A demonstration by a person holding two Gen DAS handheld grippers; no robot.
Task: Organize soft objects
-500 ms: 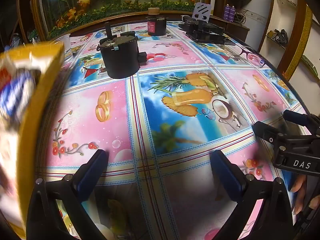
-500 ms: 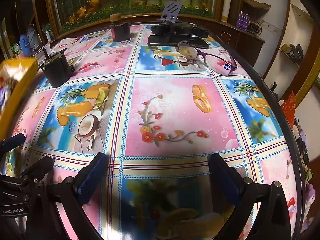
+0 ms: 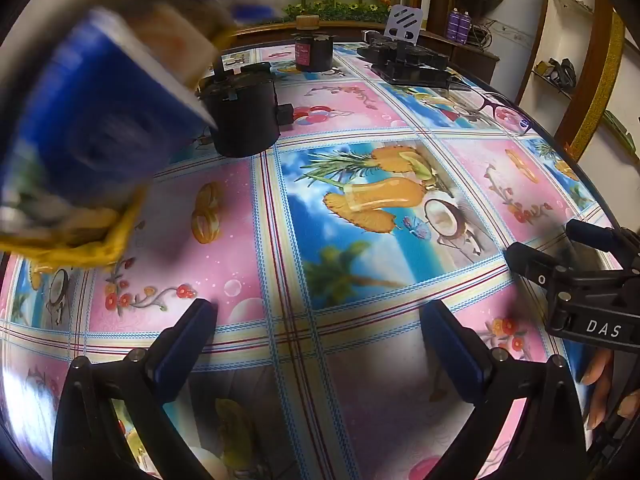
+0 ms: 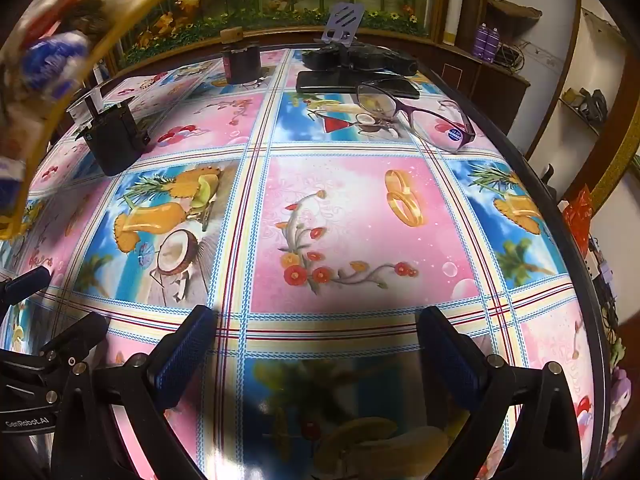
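Observation:
A soft yellow and blue snack bag (image 3: 92,132) hangs blurred in the air over the table's left side; it also fills the upper left of the right wrist view (image 4: 52,60). What carries it is not visible. My left gripper (image 3: 316,320) is open above the patterned tablecloth (image 3: 360,240), nothing between its blue pads. My right gripper (image 4: 316,320) is open and empty too, over a pink flower square. Each gripper shows at the edge of the other's view: the right gripper (image 3: 580,280) with fingers of a hand below it, the left gripper (image 4: 40,344) at lower left.
A black cylindrical device (image 3: 244,116) stands just behind the bag. Farther back are a dark jar with a wooden lid (image 3: 312,50) and black gear with a phone stand (image 3: 404,60). Purple glasses (image 4: 420,116) lie at the back right. The table's rim (image 4: 560,240) curves along the right.
The snack bag has swung from the left edge up and inward, now much larger and blurred in the left wrist view. Both grippers stay where they were, still open.

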